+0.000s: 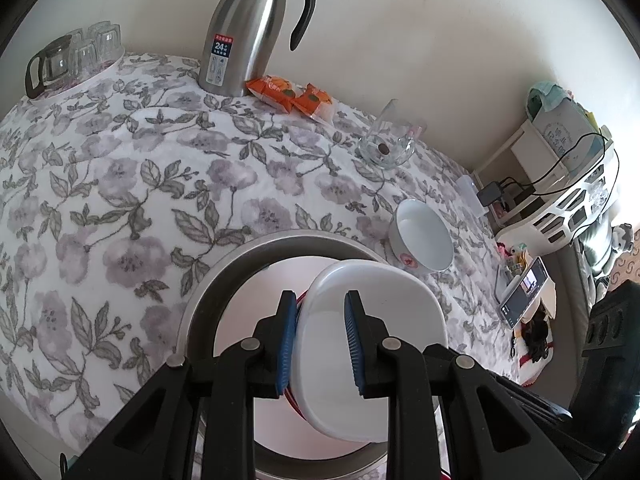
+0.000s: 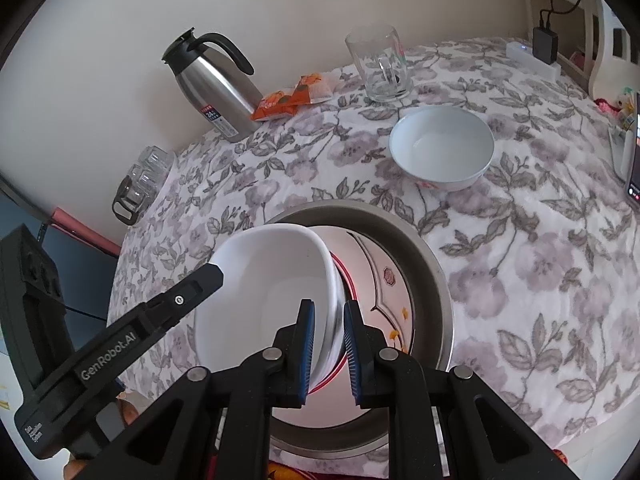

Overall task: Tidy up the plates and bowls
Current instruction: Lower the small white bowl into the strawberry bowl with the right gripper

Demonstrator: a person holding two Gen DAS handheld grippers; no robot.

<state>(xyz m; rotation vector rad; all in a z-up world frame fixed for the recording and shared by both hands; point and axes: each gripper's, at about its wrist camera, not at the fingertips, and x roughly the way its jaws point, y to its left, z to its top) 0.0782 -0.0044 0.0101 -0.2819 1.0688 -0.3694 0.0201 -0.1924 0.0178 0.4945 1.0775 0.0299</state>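
Left gripper (image 1: 320, 344): I have its fingers pinching the near rim of the white square bowl (image 1: 372, 344).
Right gripper (image 2: 328, 352): my fingers here clamp the opposite rim of the same bowl (image 2: 272, 300).
Bowl position: tilted over the patterned plate (image 2: 384, 300) inside the grey metal tray (image 2: 432, 280).
Round white bowl (image 2: 442, 148): stands apart on the floral bench (image 2: 540, 260), beyond the tray.
Backdrop: steel thermos jug (image 1: 248, 36), glass mug (image 2: 380, 66).
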